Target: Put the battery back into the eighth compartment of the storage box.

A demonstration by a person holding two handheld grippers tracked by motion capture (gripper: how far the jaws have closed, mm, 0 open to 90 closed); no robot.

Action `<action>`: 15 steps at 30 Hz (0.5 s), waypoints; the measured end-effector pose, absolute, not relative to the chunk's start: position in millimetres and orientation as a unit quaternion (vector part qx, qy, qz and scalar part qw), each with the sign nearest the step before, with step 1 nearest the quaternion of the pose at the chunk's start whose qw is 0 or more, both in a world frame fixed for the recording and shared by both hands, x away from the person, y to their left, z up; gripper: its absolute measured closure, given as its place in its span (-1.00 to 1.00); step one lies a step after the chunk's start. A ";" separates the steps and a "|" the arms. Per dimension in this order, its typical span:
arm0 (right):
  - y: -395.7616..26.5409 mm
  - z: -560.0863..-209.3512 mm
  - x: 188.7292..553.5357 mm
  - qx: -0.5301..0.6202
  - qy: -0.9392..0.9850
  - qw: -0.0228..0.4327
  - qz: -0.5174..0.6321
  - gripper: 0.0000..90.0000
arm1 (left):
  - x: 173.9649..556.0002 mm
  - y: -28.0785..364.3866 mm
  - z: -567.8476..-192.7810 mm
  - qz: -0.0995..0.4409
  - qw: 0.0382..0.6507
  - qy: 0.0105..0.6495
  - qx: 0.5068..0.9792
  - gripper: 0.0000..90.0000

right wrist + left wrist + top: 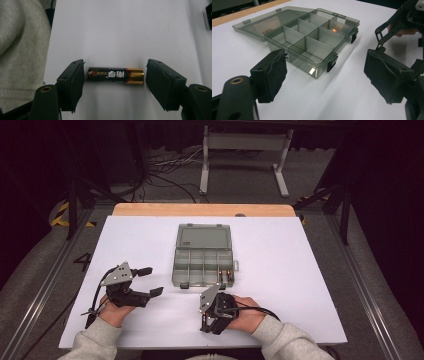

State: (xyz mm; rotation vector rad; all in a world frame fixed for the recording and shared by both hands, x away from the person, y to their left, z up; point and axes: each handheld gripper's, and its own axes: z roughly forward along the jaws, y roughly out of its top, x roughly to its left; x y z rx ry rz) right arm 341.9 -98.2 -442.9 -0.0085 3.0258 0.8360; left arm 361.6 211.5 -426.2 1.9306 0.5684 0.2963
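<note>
A black and gold AA battery [115, 75] lies flat on the white table between the jaws of my right gripper [115, 72]. A small gap shows at each end of the battery, so the pads do not press on it. In the high view my right gripper [211, 328] points down at the table near the front edge. My left gripper [154, 281] [324, 73] stands open and holds nothing, aimed at the smoky plastic organizer box [182, 265] [312, 47]. The box lies open, with batteries [226, 274] in its front right compartment.
The box lid [204, 237] lies flat behind the compartments. A grey sleeve [20, 50] sits close on the left in the right gripper view. A wooden strip [200, 210] edges the far side of the table. A white frame stand [245, 155] is on the floor beyond.
</note>
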 end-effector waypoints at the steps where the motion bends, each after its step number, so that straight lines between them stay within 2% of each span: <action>1: -98.2 -443.0 341.5 -0.002 0.963 0.004 0.268 -0.19 | 361.6 211.4 -426.3 0.124 0.526 0.237 0.807 -0.58; 3: -98.5 -442.3 341.5 -0.002 0.963 0.003 0.270 -0.10 | 361.6 211.4 -426.3 0.124 0.526 0.237 0.807 -0.58; 15: -98.7 -435.9 340.4 -0.008 0.962 0.006 0.272 -0.08 | 361.5 211.8 -426.1 0.124 0.526 0.238 0.807 -0.58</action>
